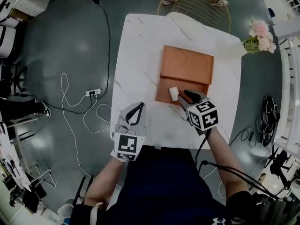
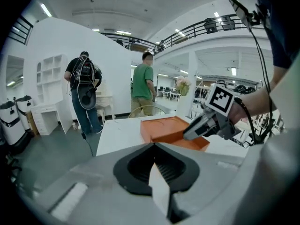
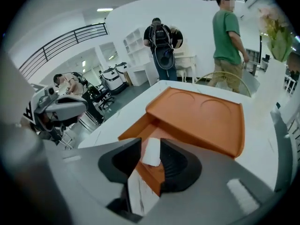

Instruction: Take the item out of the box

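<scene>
An orange box (image 1: pixel 186 63) lies on the white marble table (image 1: pixel 138 50); its lid covers the far part and the near end is uncovered. A small white item (image 1: pixel 173 93) sits in that uncovered end. My right gripper (image 1: pixel 186 96) hangs over the box's near edge, just right of the item, jaws open. In the right gripper view the item (image 3: pixel 151 154) shows in the gap of my right gripper (image 3: pixel 151 142), with no pad pressing on it. My left gripper (image 1: pixel 139 107) is at the table's near-left edge, jaws shut and empty, pointed toward the box (image 2: pixel 166 128).
A vase of pink flowers (image 1: pixel 259 36) stands at the table's far right corner. A gold wire chair (image 1: pixel 201 6) is behind the table. Cables and a power strip (image 1: pixel 93 93) lie on the floor to the left. Two people (image 2: pixel 143 83) stand in the background.
</scene>
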`<state>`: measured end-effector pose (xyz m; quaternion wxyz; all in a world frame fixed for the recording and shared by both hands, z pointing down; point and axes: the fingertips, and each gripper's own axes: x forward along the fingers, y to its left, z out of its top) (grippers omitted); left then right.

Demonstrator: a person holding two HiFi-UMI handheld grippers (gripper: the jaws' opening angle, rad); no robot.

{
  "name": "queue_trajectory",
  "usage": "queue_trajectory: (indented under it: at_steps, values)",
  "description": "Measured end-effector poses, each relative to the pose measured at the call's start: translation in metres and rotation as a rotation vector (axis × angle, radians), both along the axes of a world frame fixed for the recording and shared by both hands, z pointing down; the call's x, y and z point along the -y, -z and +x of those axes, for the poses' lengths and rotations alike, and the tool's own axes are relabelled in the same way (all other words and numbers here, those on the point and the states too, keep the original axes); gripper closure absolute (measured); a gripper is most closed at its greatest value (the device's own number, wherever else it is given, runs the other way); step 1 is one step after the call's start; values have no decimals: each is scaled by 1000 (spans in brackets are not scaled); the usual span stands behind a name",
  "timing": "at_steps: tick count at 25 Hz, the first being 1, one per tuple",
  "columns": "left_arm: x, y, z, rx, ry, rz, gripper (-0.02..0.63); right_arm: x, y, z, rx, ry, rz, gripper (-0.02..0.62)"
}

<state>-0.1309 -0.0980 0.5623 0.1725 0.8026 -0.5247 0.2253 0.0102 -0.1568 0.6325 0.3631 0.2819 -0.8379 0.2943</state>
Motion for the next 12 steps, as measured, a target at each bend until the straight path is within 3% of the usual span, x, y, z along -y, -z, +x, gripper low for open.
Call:
queue_trajectory:
  at_steps: [6,10,12]
  values:
    - [-12,-21,-6,-41,24,-53,603,-3,-30,-11,-76,72,-108,405]
    - [-17,-27,-13,-47,42,-64,601,-3,-44,-13,-83,46,-198,391]
    - [-18,-29,-16,-40,45,-66,561,-1,-50,-12,-81,18,-235,391]
